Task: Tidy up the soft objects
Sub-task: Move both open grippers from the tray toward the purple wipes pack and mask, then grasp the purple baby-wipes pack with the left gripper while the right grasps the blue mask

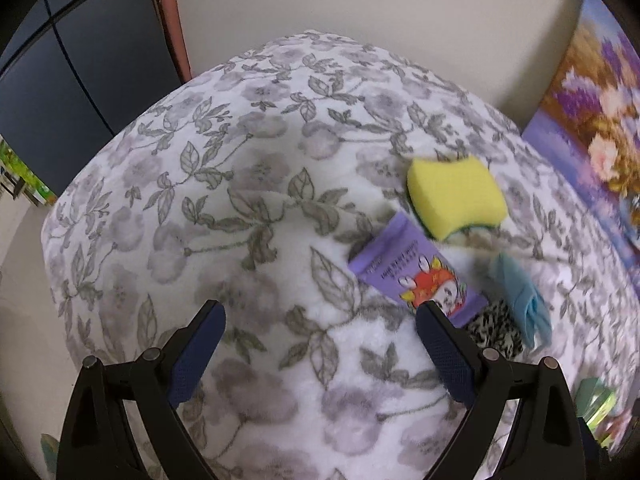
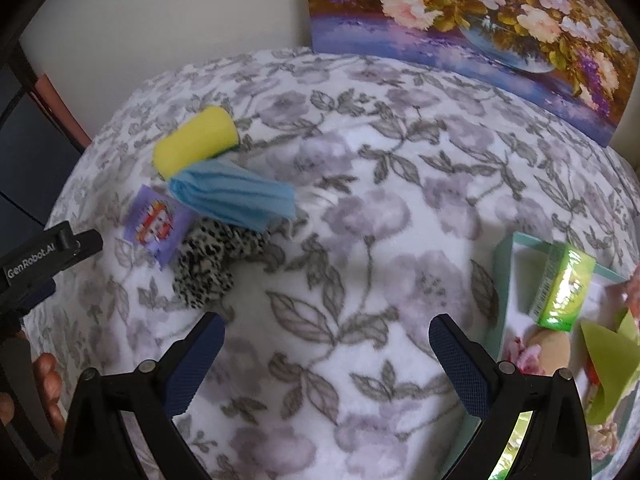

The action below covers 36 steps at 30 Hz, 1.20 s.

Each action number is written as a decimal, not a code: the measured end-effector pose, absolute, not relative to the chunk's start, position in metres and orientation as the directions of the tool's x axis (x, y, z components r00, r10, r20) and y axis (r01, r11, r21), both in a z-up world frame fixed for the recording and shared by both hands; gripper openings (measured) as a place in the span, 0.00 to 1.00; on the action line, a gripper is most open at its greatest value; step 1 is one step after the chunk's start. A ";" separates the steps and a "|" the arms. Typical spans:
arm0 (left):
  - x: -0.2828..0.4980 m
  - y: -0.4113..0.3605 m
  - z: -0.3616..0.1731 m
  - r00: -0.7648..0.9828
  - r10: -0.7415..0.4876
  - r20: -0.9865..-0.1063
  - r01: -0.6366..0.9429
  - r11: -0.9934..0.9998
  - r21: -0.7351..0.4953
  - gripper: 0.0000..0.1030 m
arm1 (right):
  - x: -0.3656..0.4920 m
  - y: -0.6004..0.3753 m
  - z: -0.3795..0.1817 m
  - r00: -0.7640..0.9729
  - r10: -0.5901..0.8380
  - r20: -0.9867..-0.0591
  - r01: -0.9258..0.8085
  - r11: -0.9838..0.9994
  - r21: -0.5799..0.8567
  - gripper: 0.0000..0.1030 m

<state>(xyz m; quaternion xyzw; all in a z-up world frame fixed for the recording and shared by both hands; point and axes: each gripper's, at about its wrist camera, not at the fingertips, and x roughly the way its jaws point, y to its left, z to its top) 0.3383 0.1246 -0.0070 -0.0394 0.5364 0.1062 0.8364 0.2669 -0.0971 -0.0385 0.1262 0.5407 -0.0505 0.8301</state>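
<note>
Heaped together near the far left corner of the floral blanket [image 2: 360, 208], as seen from the right wrist: a yellow sponge [image 2: 196, 142], a blue pleated mask [image 2: 236, 196], a purple packet [image 2: 154, 224] and a leopard-print scrunchie [image 2: 212, 268]. Piled loosely rather than sorted, with the mask draped over the sponge's near end and over the top of the scrunchie, and the packet tucked against the scrunchie's left side. Probably just waiting there as the unsorted stock.

Over at the blanket's right edge, a shallow teal tray [image 2: 505, 280] already holding a green box [image 2: 562, 284], a lime sheet and something round and beige, too cropped to name. Likely the collecting place, hence set well apart from the heap.

Propped upright against the wall behind the far edge, a flower painting [image 2: 480, 20]; mere backdrop.

Spread wide and gripping nothing on the right gripper [image 2: 326, 328], jaws released over bare blanket between heap and tray. Same on the left gripper [image 1: 320, 316]: jaws released, empty, with the packet and scrunchie just past the right-hand one and the sponge farther off toward the wall. Held that way, presumably, to be ready for a first pick.

Best to lift the mask first, lying uppermost as it does. Risk of dragging the scrunchie along, or of snagging blanket pile when closing low.
</note>
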 end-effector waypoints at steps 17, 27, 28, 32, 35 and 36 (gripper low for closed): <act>0.374 0.128 -0.024 0.403 0.031 -0.915 -0.121 0.992 -0.020 0.93 | 0.304 -0.104 -0.038 0.512 0.107 -0.853 0.211 0.946 0.245 1.00; 0.387 0.101 -0.044 0.369 -0.040 -0.929 -0.017 0.999 -0.050 0.93 | 0.318 -0.123 -0.042 0.559 0.153 -0.815 0.257 0.903 0.346 1.00; 0.387 0.099 -0.047 0.362 -0.037 -0.932 -0.011 0.999 -0.044 0.93 | 0.318 -0.123 -0.043 0.557 0.152 -0.817 0.258 0.903 0.345 1.00; 0.387 0.094 -0.056 0.333 -0.056 -0.941 -0.003 0.998 -0.060 0.93 | 0.321 -0.123 -0.052 0.537 0.165 -0.828 0.264 0.899 0.350 1.00; 0.384 0.093 -0.061 0.306 -0.066 -0.950 -0.014 0.997 -0.073 0.93 | 0.322 -0.121 -0.057 0.524 0.165 -0.836 0.265 0.901 0.344 1.00; 0.383 0.092 -0.062 0.307 -0.065 -0.950 -0.013 0.997 -0.073 0.93 | 0.322 -0.120 -0.058 0.519 0.165 -0.839 0.265 0.902 0.341 1.00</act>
